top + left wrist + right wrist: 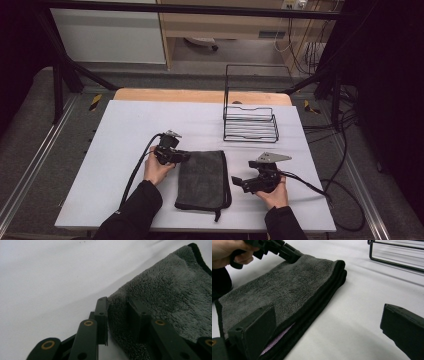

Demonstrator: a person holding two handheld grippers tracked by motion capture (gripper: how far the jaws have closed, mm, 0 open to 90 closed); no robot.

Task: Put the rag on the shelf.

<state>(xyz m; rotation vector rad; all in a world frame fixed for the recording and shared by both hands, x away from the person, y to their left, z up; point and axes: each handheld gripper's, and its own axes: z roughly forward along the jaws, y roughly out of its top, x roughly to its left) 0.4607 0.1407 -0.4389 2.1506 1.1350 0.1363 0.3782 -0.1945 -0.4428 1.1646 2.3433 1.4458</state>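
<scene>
a folded dark grey towel point(204, 180) lies flat on the white table point(120, 150), near its front edge and between the two hands. its long axis runs from the near edge toward the far side, tilted a little so the far end leans right; a small loop hangs off its near right corner. the folded layers stack along the right edge (a pale lilac lining peeks out between them in the right gripper view).

the left gripper point(179, 156) sits at the towel's far left corner, jaws nearly closed and pinching the fluffy edge between them point(117, 312). the right gripper point(237, 182) rests just beside the towel's right edge, pointing left at it, jaws spread wide with nothing held; one jaw lies over the towel, the other over bare table.

a black wire rack point(250, 122) stands well apart at the far right of the table
</scene>
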